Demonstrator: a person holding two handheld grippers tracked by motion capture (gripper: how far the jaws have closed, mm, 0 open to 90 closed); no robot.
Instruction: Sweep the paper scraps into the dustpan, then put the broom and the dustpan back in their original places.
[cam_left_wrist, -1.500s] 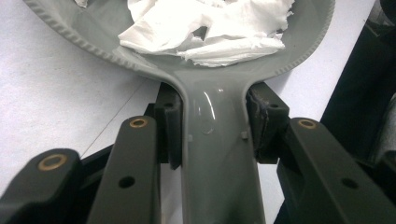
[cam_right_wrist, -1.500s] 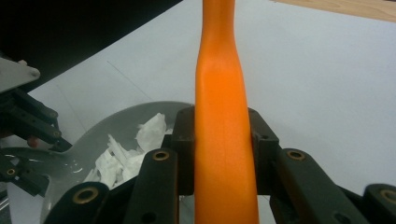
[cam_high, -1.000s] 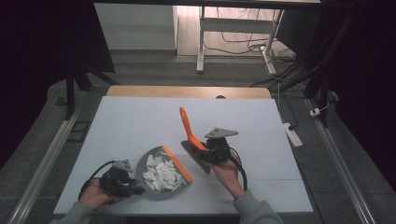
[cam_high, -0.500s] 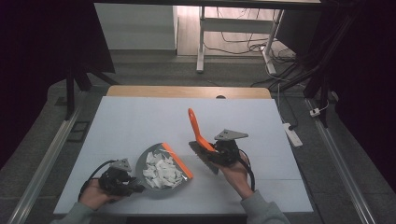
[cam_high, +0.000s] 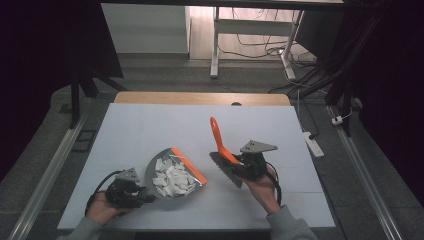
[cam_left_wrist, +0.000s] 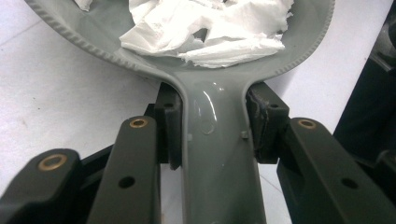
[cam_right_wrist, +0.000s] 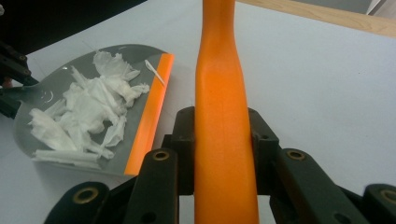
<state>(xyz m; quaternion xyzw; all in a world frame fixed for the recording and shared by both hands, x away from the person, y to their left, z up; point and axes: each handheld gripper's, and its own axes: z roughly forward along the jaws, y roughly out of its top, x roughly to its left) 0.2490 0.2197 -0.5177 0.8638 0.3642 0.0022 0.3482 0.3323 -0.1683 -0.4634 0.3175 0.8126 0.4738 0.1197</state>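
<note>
A grey dustpan (cam_high: 172, 172) with an orange lip lies on the white table, holding torn white paper scraps (cam_high: 172, 179). My left gripper (cam_high: 131, 192) is shut on the dustpan's grey handle (cam_left_wrist: 219, 154), at the front left. The scraps (cam_left_wrist: 210, 28) fill the pan just beyond the jaws. My right gripper (cam_high: 245, 165) is shut on the orange handle (cam_right_wrist: 223, 121) of a hand brush (cam_high: 222, 152). The brush is held right of the dustpan, handle pointing away, dark bristles low. In the right gripper view the dustpan (cam_right_wrist: 93, 107) lies to the left, apart from the brush.
The white table top (cam_high: 150, 130) has a wooden far edge (cam_high: 200, 98). A white power strip (cam_high: 311, 142) lies off the table's right side. Metal rails run along both sides, and table legs and cables stand beyond.
My right gripper has carried the brush to the right, away from the dustpan. The left gripper and dustpan have stayed put.
</note>
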